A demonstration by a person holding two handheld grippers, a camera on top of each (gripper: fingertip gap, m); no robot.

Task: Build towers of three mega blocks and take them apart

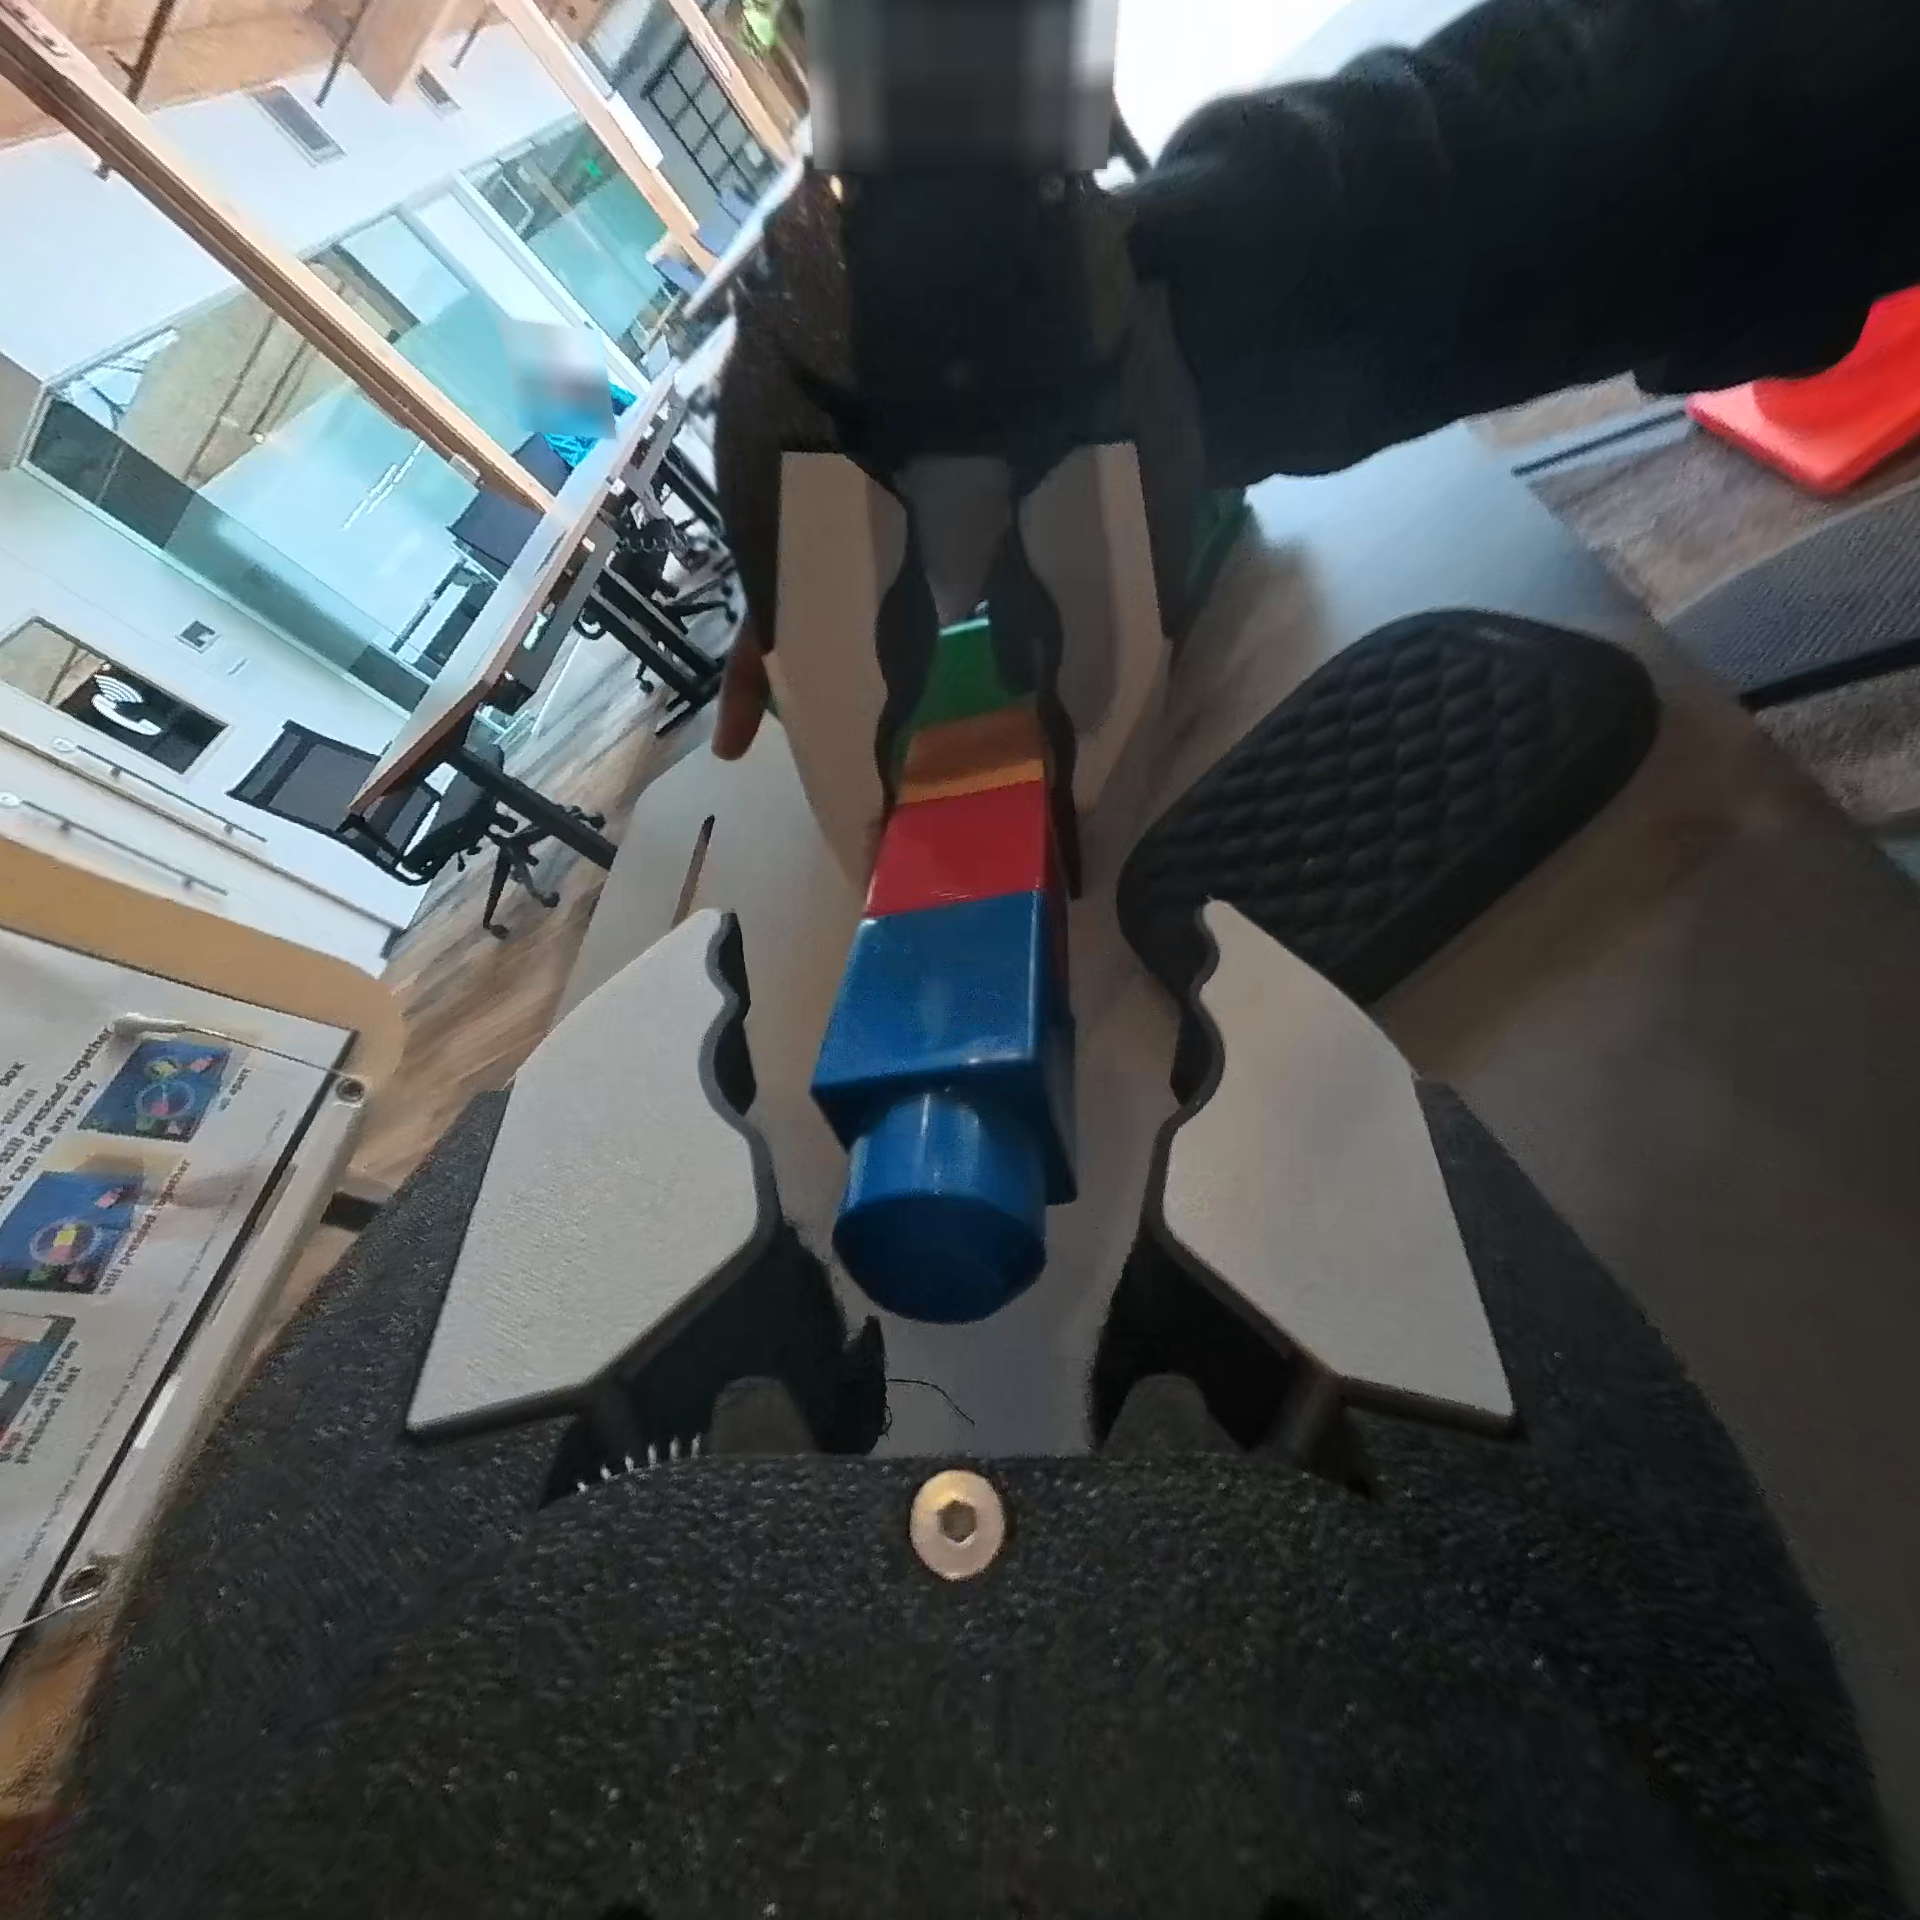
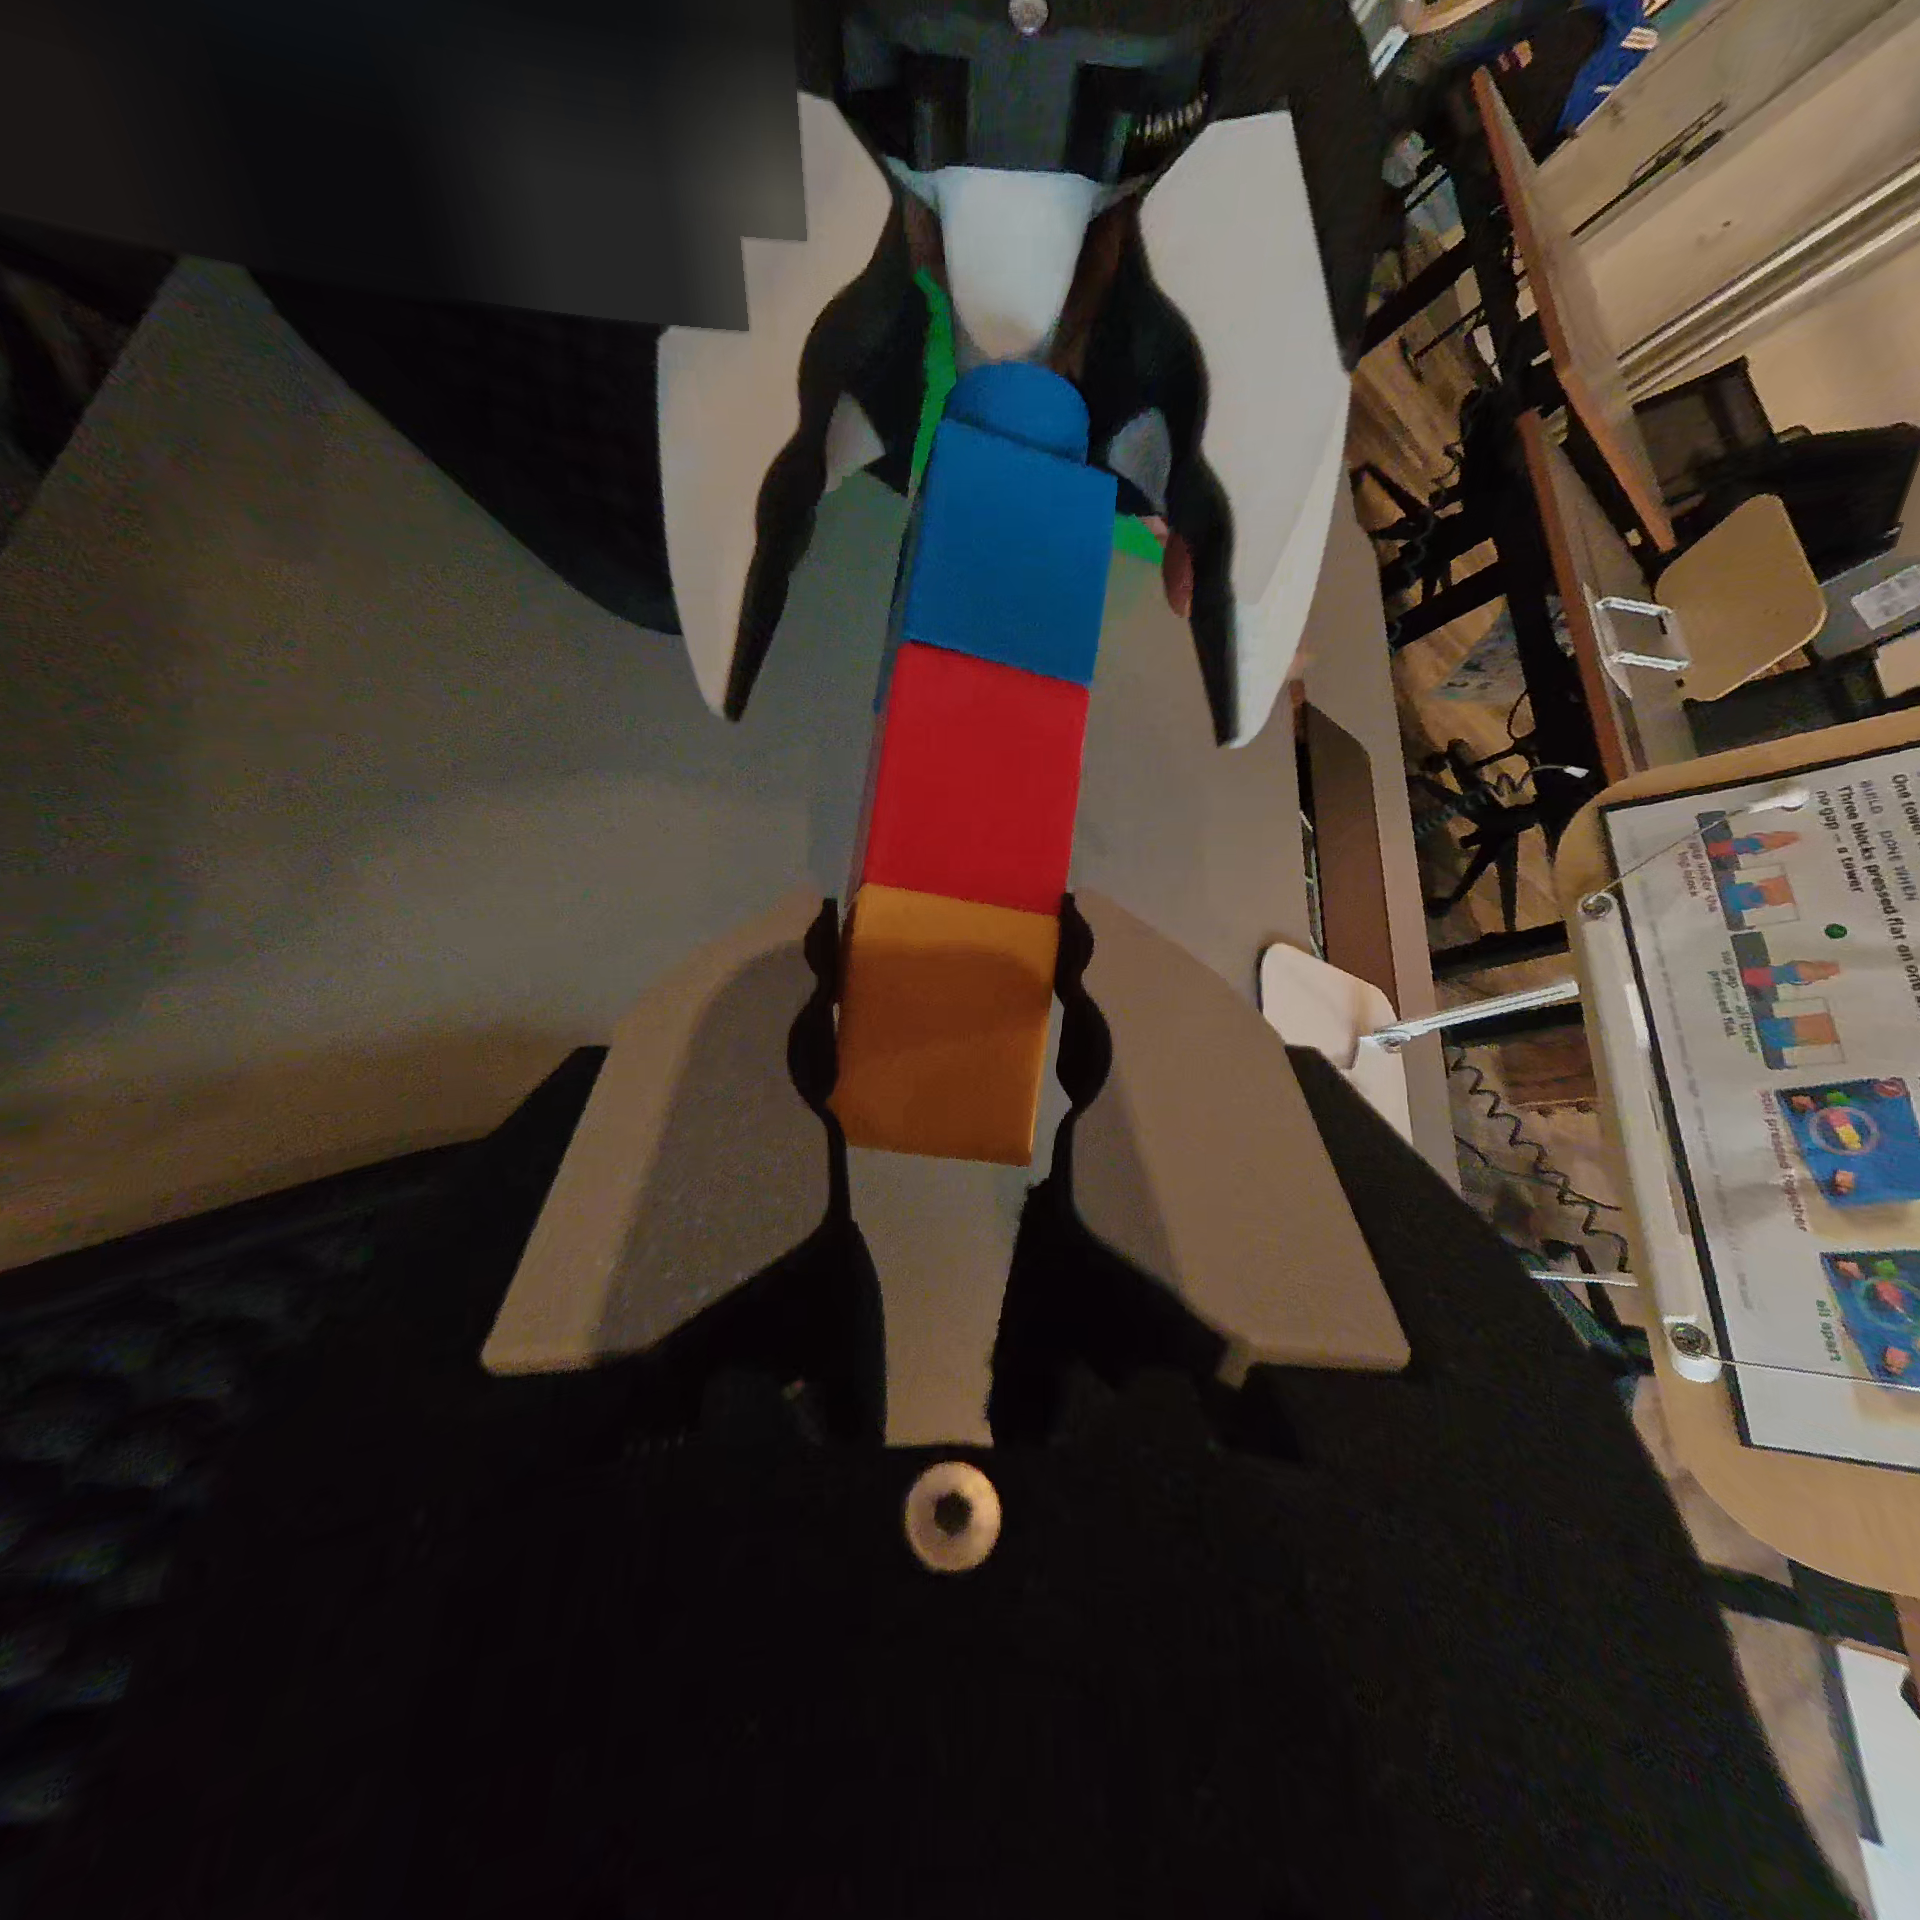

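The right gripper pinches the orange block of the airborne tower while the left gripper, spread wide, straddles the blue block, so an off-axis squeeze could snap the red block joint early.

Three stacked blocks, two grippers.

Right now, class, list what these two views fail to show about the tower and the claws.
- Left wrist view: right claw covers most of the orange block.
- Right wrist view: orange block's underside faces away, so its bottom is unseen.
- Both views: green piece behind the tower is mostly hidden; its shape is unclear.
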